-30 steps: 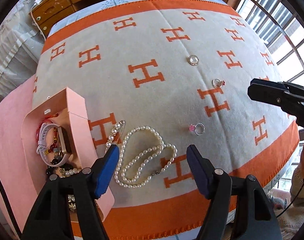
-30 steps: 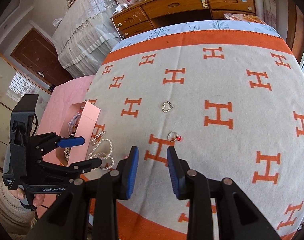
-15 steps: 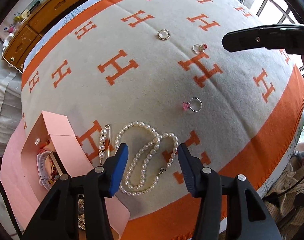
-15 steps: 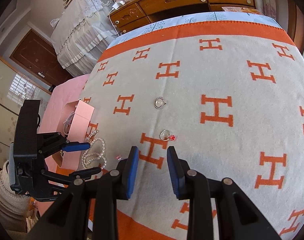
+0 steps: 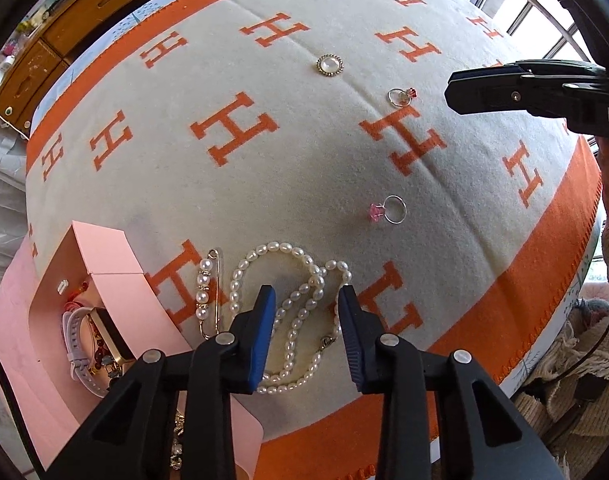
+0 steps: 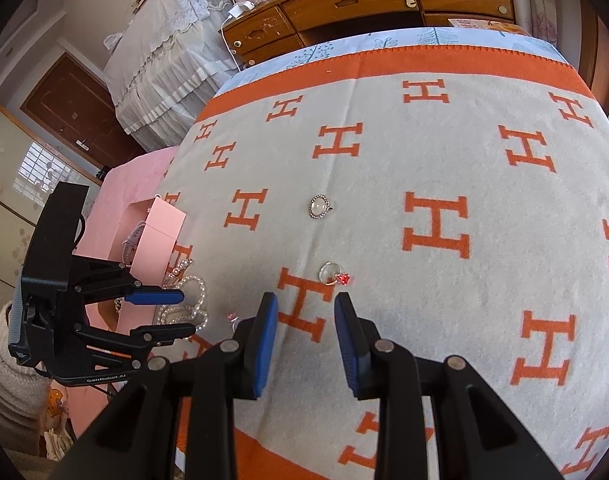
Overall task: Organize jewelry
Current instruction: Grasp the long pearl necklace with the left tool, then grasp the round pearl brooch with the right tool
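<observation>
A pearl necklace (image 5: 292, 312) lies coiled on the blanket near its front edge. My left gripper (image 5: 306, 300) is open, its blue pads either side of the coil just above it; it also shows in the right wrist view (image 6: 172, 312). A pearl pin (image 5: 206, 292) lies left of the necklace. A pink jewelry box (image 5: 104, 280) at the left holds a watch (image 5: 100, 340) and beads. A pink-stone ring (image 5: 386, 210), a red-stone ring (image 6: 334, 274) and a round white brooch (image 6: 319, 206) lie farther out. My right gripper (image 6: 306, 316) is open and empty above the blanket, short of the red-stone ring.
The orange and cream H-pattern blanket (image 6: 436, 152) covers the table. A pink cloth (image 6: 140, 176) lies under the box at the left. A wooden dresser (image 6: 384, 4) stands behind the table. Window bars (image 5: 544, 12) are at the far right.
My left gripper has moved forward over the pearl necklace and its jaws have narrowed around the coil. My right gripper has barely moved.
</observation>
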`<state>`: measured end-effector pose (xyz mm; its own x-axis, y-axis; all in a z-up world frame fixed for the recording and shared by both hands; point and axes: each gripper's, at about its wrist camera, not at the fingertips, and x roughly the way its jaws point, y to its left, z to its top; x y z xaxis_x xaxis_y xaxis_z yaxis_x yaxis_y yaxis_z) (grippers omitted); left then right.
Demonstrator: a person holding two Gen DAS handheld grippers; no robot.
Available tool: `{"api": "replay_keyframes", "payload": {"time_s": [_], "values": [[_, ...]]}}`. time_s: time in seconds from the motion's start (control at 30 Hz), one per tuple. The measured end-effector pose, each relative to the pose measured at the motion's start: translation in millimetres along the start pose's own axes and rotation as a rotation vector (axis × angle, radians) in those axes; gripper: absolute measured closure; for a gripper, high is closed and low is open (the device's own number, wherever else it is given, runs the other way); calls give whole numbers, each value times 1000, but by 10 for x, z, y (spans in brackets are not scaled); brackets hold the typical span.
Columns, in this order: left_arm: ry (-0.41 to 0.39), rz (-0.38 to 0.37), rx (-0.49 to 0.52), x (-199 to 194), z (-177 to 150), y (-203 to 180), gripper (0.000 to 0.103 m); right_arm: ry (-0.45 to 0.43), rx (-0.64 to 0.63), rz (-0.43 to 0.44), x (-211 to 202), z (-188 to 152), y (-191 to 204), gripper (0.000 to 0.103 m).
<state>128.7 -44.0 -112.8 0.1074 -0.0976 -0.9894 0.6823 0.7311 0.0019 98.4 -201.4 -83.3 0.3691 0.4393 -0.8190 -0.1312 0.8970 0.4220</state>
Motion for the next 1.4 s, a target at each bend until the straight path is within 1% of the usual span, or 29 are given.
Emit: {"api": "replay_keyframes", "payload": {"time_s": [0.07, 0.13, 0.27, 0.43, 0.57, 0.67, 0.77, 0.87, 0.93, 0.97, 1.0, 1.07, 1.13, 1.2, 1.23, 1.33, 1.4], "values": [[-2, 0, -1, -6, -1, 18, 77, 0, -5, 3, 8, -2, 10, 73], [-3, 8, -1, -4, 32, -45, 81, -3, -14, 5, 6, -1, 27, 73], [5, 16, -11, -10, 66, -3, 84, -9, -24, 5, -13, -10, 45, 73], [9, 11, -3, 8, 116, 57, 84, -10, -24, -2, -17, -17, 32, 73], [24, 14, 28, 89, 144, -80, 84, -3, -22, -5, 0, -13, 16, 73], [23, 16, 54, 80, 178, -120, 84, 0, -20, -8, 5, 0, 11, 73], [52, -24, 52, 96, 246, -65, 84, -1, -20, -12, 7, 33, 9, 73], [84, -95, 15, 116, 365, 83, 84, -4, -20, -15, 18, 84, 15, 73], [97, -126, -4, 126, 410, 171, 85, -6, -14, -18, 31, 129, 7, 73], [102, -117, -13, 132, 427, 203, 94, -6, -9, -20, 45, 158, 0, 73], [108, -102, -25, 141, 443, 232, 96, -7, -4, -22, 58, 184, -9, 73], [109, -100, -58, 147, 464, 278, 96, -9, 4, -23, 91, 243, -27, 73], [103, -93, -126, 135, 469, 331, 97, -6, 14, -31, 141, 311, -39, 73], [74, -90, -193, 89, 467, 398, 99, -7, 12, -42, 197, 383, -30, 73], [54, -102, -224, 50, 465, 433, 100, -5, 10, -51, 234, 422, -18, 73], [-20, -132, -320, -127, 409, 544, 100, 5, -1, -75, 360, 544, 18, 73], [-75, -135, -372, -278, 370, 616, 100, 18, -2, -90, 452, 605, 40, 73]]}}
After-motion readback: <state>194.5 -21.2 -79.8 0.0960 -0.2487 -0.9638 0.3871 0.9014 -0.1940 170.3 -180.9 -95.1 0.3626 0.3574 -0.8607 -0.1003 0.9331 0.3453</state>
